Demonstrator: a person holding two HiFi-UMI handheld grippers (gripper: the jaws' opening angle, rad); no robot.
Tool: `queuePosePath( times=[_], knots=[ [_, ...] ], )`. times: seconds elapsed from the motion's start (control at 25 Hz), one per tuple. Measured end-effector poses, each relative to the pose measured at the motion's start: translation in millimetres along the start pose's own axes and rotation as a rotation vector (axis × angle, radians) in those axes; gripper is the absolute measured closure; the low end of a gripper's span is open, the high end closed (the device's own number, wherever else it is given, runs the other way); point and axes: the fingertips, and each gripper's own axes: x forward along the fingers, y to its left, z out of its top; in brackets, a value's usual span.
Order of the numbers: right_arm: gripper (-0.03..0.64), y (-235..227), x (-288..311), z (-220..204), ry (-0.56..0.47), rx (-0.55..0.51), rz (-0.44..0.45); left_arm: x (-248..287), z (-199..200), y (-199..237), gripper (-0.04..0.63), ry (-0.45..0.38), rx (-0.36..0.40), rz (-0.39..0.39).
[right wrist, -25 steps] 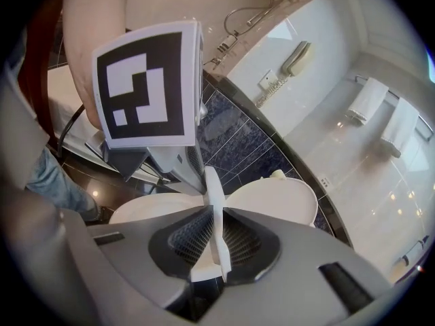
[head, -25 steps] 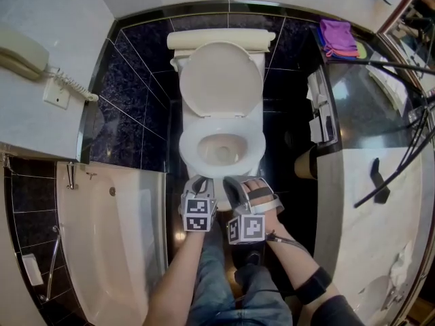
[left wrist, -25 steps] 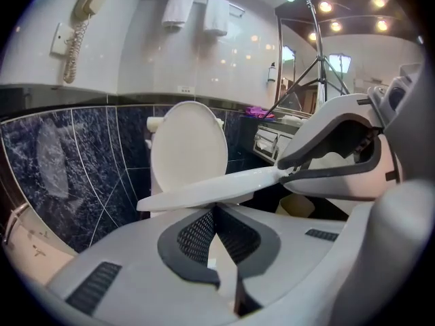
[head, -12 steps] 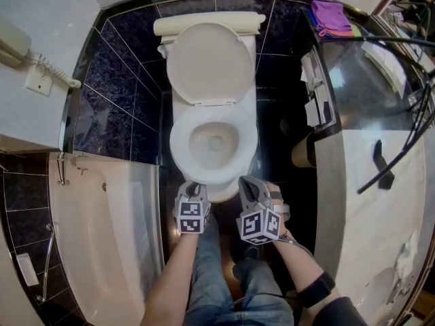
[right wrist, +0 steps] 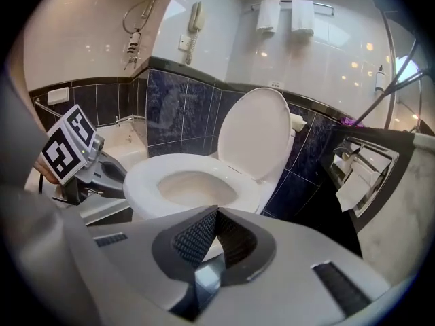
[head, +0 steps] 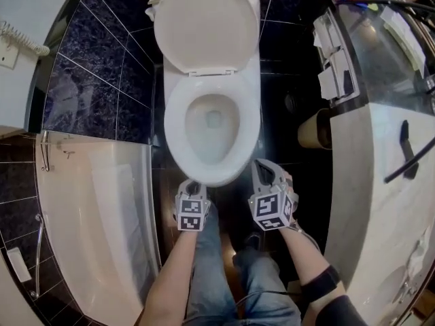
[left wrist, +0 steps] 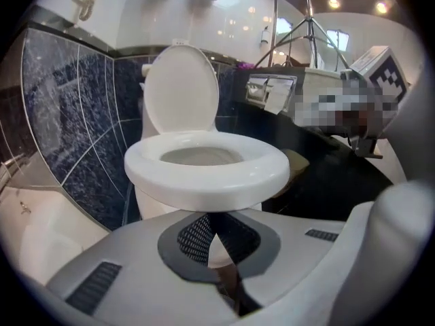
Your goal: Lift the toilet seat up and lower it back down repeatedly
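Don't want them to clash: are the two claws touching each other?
Apart. The head view shows the left claw and right claw on either side of the toilet's front, a clear gap between them.

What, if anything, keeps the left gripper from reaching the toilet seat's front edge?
Likely nothing, so yes: the left gripper sits just before the toilet seat, with nothing between. Its jaws are shut, so they must open first.
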Motion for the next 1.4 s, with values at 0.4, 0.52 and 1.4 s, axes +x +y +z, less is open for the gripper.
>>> queuePosePath(
  times=[0.4, 0.52, 1.4],
  knots=[
    [0.6, 1.9, 36.3, -40.7, 0.039, 0.016, -0.006, 51.4, -74.0, 2.3, 0.607, 0.126, -0.009, -0.01],
    [0.6, 5.2, 38.2, -45.4, 0.048, 0.019, -0.003, 57.0, -81.5, 2.3, 0.607, 0.142, -0.005, -0.014],
    [0.598, -14.2, -63.6, 63.9, -0.003, 0.091, 0.017, -80.5, 68.9, -15.8, 0.606, 0.025, 0.017, 0.037]
  ],
)
